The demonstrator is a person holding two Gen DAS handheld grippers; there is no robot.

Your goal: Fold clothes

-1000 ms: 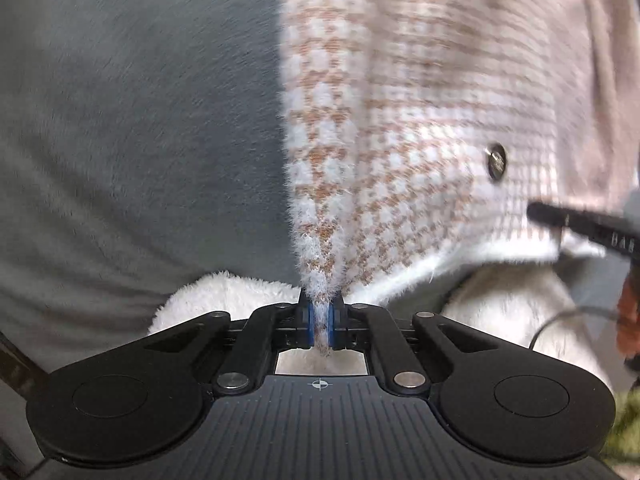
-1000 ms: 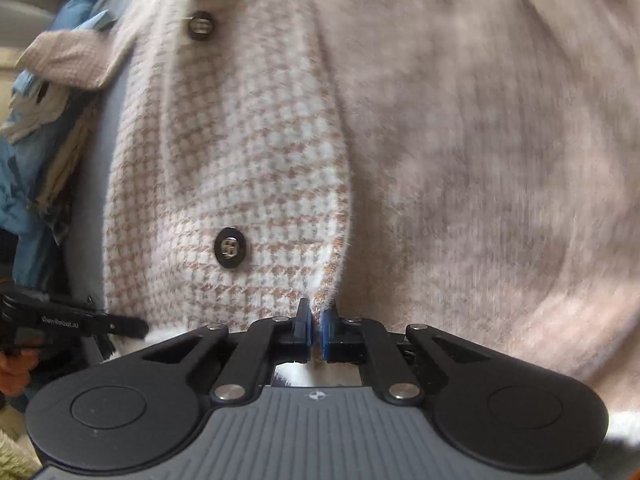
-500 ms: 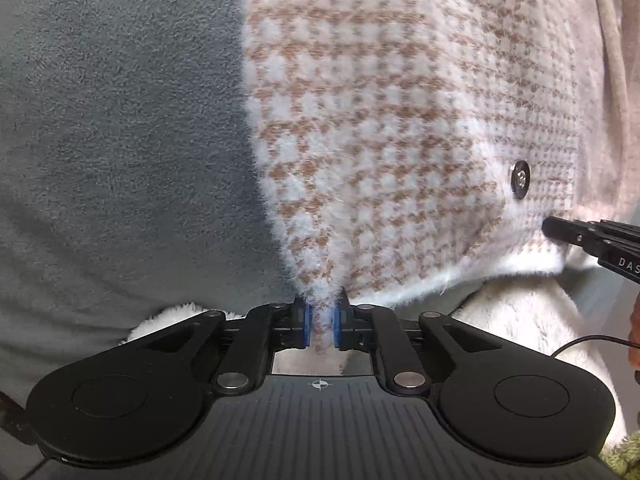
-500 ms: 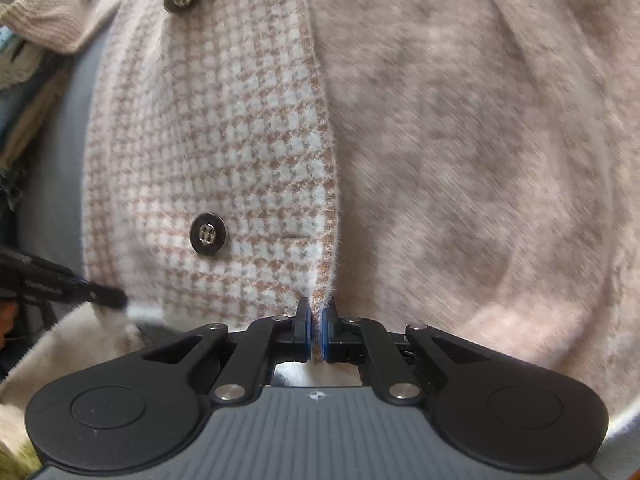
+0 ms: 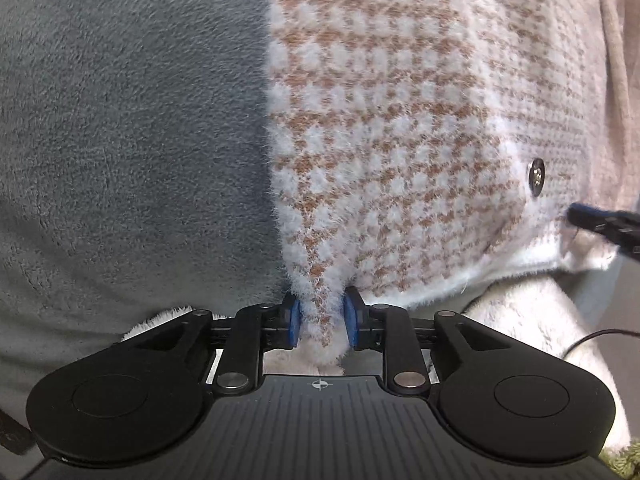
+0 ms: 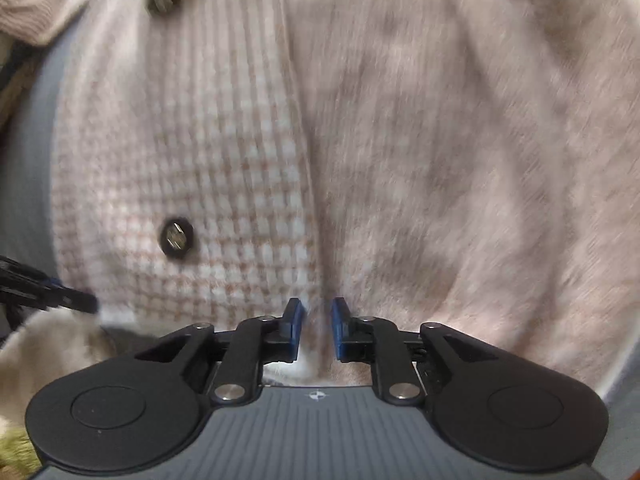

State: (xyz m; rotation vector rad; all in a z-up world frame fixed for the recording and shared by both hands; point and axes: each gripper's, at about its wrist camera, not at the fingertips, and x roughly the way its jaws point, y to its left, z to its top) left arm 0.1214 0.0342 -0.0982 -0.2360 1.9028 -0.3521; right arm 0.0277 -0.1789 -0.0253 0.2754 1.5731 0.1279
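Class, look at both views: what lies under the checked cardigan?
A grey fleece blanket shows beside the checked cardigan, and a white fluffy fabric pokes out below its hem. How far either extends underneath is covered.

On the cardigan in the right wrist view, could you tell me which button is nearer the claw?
The lower button, just left of the claw; the other button sits far up.

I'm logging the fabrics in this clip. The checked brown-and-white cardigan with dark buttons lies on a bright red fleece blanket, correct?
Not quite: the fleece blanket is grey, not red, as the left wrist view shows. The rest holds: the checked brown-and-white cardigan with dark buttons lies on it.
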